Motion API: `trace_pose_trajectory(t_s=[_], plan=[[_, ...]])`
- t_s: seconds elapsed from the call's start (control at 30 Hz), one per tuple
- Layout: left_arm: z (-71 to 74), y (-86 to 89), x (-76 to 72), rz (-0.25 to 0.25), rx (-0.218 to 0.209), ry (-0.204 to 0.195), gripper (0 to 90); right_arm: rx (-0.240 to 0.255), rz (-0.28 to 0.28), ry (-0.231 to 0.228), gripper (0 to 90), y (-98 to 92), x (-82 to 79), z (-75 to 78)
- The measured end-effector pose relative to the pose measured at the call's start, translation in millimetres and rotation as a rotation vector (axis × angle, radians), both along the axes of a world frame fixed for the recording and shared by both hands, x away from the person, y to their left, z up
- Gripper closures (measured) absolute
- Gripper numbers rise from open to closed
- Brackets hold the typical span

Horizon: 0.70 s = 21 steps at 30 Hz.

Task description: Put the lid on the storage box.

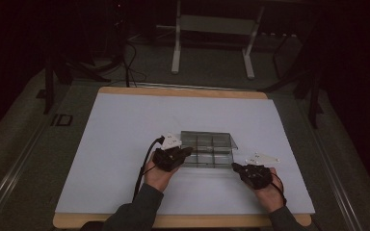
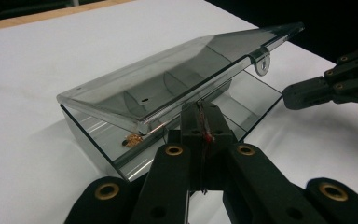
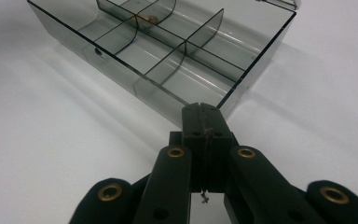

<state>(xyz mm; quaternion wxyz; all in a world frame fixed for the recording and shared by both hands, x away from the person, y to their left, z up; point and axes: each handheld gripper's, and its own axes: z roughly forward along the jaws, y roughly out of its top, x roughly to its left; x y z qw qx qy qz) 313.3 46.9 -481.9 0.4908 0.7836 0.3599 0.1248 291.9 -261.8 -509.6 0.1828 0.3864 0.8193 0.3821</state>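
Observation:
A smoky clear plastic compartment box [image 1: 207, 150] sits on the white table top [image 1: 125, 125]. In the left gripper view its hinged lid [image 2: 168, 79] stands partly raised above the base [image 2: 249, 100]. My left gripper [image 2: 200, 108] is shut, its tips right at the lid's front edge. In the high view this gripper [image 1: 185, 153] is at the box's left front. My right gripper [image 3: 200, 109] is shut too, its tip just short of the box's near corner [image 3: 223, 105]. A small gold piece [image 3: 150, 19] lies in one far compartment; the left gripper view also shows that piece [image 2: 133, 139].
Curved dividers [image 3: 168, 51] split the box into several compartments. The right gripper [image 2: 307, 92] shows beyond the box in the left gripper view. A wooden table rim [image 1: 183, 91] borders the white top. A metal frame [image 1: 212, 43] stands on the floor behind.

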Motion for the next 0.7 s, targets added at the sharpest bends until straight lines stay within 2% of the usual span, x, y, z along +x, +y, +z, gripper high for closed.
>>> trace_pose_trajectory(t_s=[0.3, 0.7], plan=[[-6.3, -3.6, -3.1, -0.01, 0.008, 0.019, 89.5, 0.007, -0.017, -0.003, 89.9, -0.8, 1.9, -0.5], [-14.9, -3.8, -5.5, -0.018, 0.027, 0.041, 89.1, 0.006, -0.001, -0.006, 88.9, 1.0, 0.5, 0.5]])
